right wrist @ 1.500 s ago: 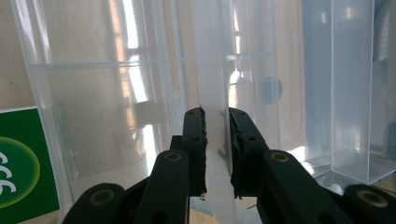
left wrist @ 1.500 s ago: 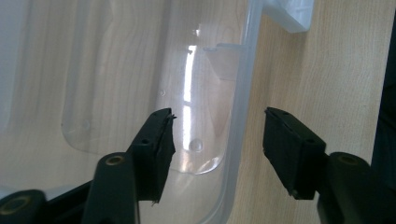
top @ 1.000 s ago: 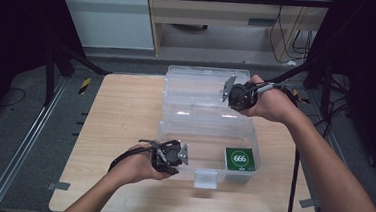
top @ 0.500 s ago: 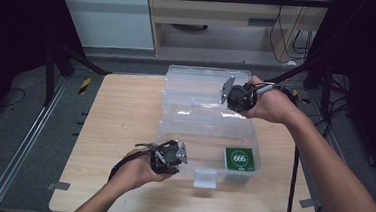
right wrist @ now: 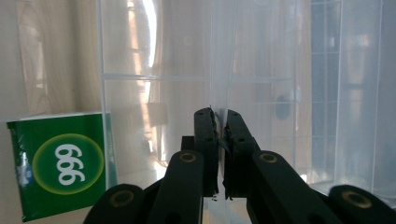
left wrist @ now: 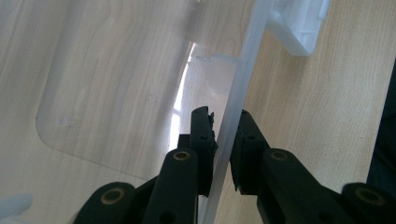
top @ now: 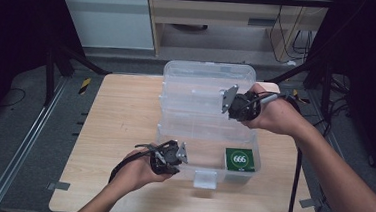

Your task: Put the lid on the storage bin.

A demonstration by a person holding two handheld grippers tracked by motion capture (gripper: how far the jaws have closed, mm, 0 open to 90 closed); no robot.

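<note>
At eight o'clock on the wooden table (top: 109, 130), the left gripper (top: 181, 154) pinches the front wall of the clear plastic box (top: 175, 120). At centre stands its hinged lid (top: 197, 84); at two o'clock the right gripper (top: 226, 99) clenches the lid's edge. Thin, glossy plastic could slip out, dropping the lid onto the square green packet (top: 239, 159).
</note>
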